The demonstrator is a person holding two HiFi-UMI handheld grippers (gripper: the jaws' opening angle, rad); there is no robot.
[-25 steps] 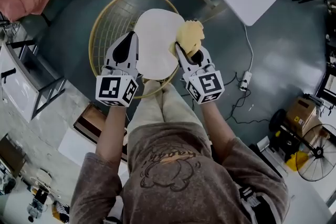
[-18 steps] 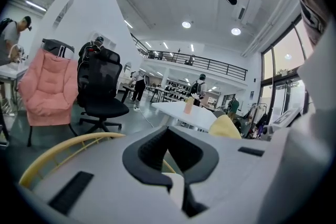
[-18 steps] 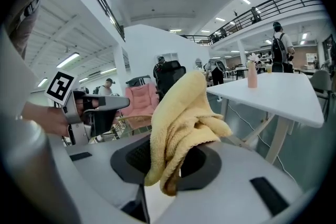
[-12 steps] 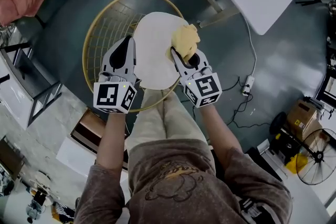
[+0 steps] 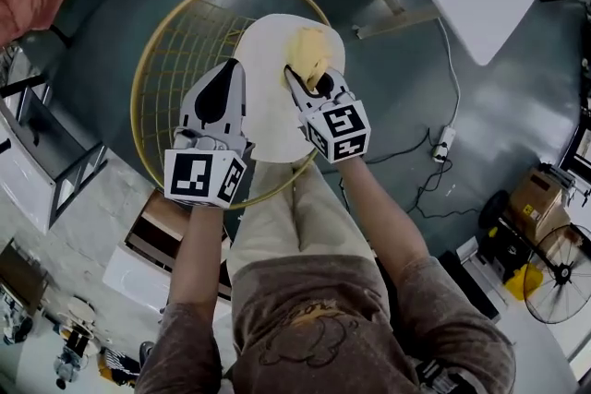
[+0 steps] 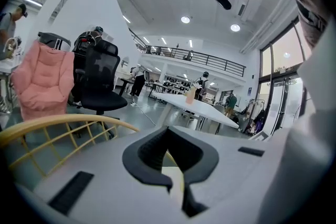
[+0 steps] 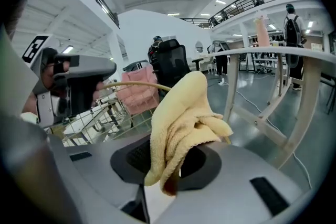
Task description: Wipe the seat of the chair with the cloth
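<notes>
- Over the seat [image 5: 263, 111] of the chair [image 5: 185, 41], head view: the right gripper [image 5: 302, 80] bears the cloth [image 5: 310, 51], bunched on the cream cushion toward its far right part.
- Right jaws: clamped on a fold of the yellow cloth. The right gripper view shows the rest standing up in a loose wad above them.
- Left gripper [image 5: 228, 69]: jaws drawn together, nothing between them. It sits at the seat's left edge, beside the gold wire frame [image 5: 138, 88].
- Step in hand, by judgement: a wiping pass, with the cloth on the seat's far side. Most of the cushion lies to the left of the cloth and nearer the person.
- Next move calls for: pressing the wad flat and drawing it across toward the left and the near rim. Bunched as it is, the cloth may roll rather than wipe.
</notes>
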